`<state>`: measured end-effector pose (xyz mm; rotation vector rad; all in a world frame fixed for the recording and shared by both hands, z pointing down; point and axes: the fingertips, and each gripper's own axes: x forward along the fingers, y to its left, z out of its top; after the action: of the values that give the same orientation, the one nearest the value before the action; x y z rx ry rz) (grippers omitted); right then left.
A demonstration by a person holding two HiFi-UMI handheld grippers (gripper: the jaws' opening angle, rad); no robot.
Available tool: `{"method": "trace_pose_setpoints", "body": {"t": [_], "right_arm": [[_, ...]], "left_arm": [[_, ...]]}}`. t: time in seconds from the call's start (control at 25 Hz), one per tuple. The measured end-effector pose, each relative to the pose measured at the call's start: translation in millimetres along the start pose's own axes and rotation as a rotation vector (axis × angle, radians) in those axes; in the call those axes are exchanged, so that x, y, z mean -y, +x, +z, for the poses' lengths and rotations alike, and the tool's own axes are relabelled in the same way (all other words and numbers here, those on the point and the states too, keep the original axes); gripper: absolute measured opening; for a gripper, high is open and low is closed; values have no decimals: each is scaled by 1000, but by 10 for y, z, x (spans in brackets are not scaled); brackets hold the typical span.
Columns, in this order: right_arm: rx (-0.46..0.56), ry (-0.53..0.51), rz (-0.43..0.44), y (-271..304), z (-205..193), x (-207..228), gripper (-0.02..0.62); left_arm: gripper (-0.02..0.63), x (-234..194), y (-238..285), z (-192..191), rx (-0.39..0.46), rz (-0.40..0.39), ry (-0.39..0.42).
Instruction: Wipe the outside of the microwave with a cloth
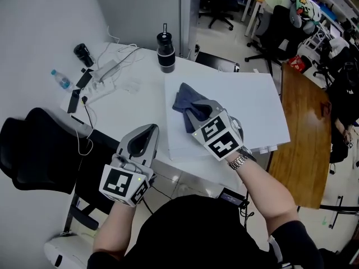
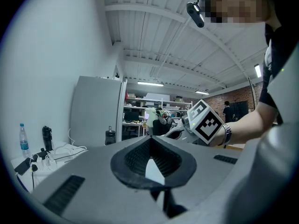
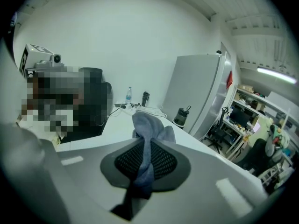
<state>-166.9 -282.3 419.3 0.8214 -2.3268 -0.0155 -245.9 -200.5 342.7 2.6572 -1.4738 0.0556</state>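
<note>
A blue-grey cloth [image 1: 184,101] lies bunched on the flat white top of the microwave [image 1: 247,102], near its left side. My right gripper [image 1: 194,114] is shut on the cloth's near end and angles down onto it. In the right gripper view the cloth [image 3: 148,132] runs up between the shut jaws and flops over past them. My left gripper [image 1: 147,130] is shut with nothing in it, held level off the microwave's front left corner. The left gripper view shows its jaws closed and bare, and beyond them the marker cube [image 2: 206,122] of the right gripper.
A black flask [image 1: 165,51] stands on the white table behind the microwave. A water bottle [image 1: 60,79], a power strip with cables [image 1: 107,72] and small black devices sit at the table's far left. A black chair [image 1: 36,150] is at left, a wooden surface [image 1: 305,122] at right.
</note>
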Motion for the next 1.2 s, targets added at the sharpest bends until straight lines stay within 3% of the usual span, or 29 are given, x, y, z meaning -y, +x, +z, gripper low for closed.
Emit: {"method": "trace_pose_setpoints", "body": {"t": [0.52,1.2], "right_arm": [[-28,23,-86,-405,-440,541,35],[-23,28,-107,-954,-1001,1151,35]], "left_arm": [[5,322,88,43,3,-8,14],[5,1006,362,169,-3,48,50]]}}
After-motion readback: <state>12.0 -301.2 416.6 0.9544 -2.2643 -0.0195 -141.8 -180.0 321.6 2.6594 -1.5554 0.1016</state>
